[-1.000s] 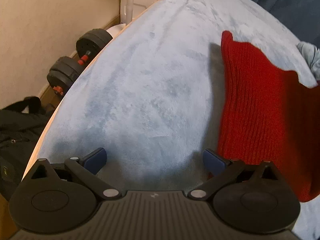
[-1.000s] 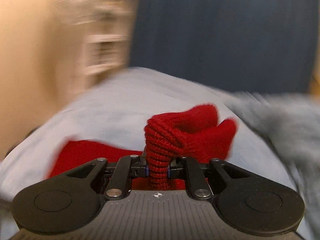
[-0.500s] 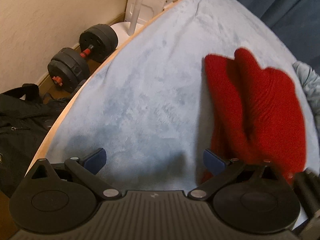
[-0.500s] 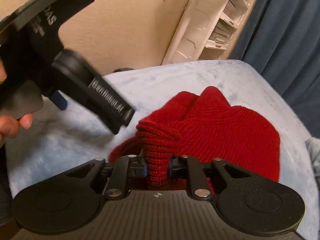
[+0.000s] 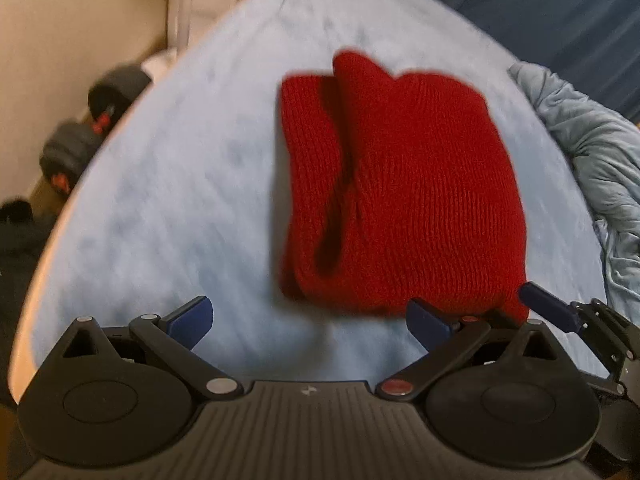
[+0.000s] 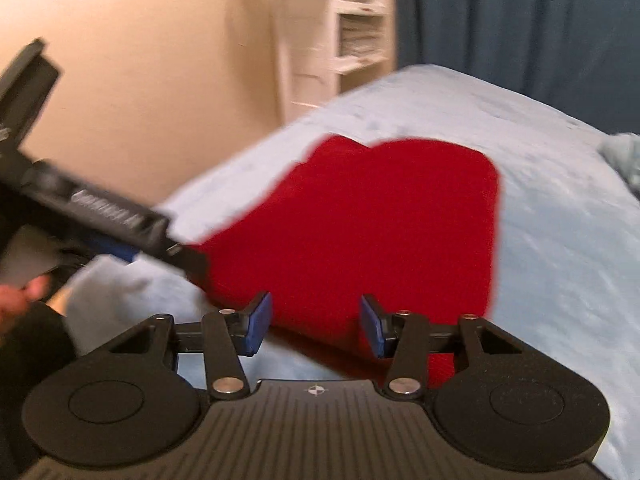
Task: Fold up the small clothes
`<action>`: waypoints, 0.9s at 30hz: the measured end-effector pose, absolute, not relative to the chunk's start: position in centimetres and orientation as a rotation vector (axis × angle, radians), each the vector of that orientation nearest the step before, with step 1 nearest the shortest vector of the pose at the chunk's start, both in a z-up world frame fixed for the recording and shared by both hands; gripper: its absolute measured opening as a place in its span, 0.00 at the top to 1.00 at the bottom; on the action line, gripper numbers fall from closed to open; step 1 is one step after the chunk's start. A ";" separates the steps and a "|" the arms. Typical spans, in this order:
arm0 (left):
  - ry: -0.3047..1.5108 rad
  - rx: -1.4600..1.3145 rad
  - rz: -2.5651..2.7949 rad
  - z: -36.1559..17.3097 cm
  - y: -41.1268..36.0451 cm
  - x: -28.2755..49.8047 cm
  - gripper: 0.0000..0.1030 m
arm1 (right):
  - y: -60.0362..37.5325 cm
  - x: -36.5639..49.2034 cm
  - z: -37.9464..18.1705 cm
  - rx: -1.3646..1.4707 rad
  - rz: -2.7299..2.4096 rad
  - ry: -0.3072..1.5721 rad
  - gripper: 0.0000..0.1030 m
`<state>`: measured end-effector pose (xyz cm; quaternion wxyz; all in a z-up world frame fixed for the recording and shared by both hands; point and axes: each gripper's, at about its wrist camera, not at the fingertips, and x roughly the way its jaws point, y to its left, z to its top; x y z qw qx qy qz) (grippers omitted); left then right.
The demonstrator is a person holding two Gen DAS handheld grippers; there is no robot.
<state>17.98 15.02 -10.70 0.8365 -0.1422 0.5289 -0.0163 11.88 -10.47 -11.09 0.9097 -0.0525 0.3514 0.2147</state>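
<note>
Released red knit [image 5: 404, 196] beyond tongs [image 6: 316, 330]

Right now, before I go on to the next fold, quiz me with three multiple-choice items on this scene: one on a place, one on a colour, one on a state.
1. Where does the red knitted garment lie?
A. On the pale blue plush cover
B. On the floor by the dumbbells
C. On the white shelf unit

2. What colour are the pads of the right gripper?
A. Red
B. Dark blue
C. White

3. How does the right gripper stand?
A. Clamped on the garment
B. Clamped on the crumpled light blue cloth
C. Jaws apart, gripping nothing

Answers:
1. A, the garment lies folded on the cover in both views.
2. B, both pads show dark blue against the red knit.
3. C, the pads stand clear of each other with no fabric pinched between them.
</note>
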 end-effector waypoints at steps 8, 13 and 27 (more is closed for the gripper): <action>1.067 -0.171 0.096 -14.1 14.0 20.7 0.00 | -12.1 12.6 -15.2 -0.110 0.332 0.734 0.57; 1.068 -0.197 0.067 -12.1 14.5 19.1 0.00 | -13.1 9.8 -14.4 -0.158 0.398 0.743 0.55; 0.973 -0.154 -0.083 -5.5 8.7 8.2 0.00 | -21.6 1.2 -8.7 0.074 0.228 0.740 0.34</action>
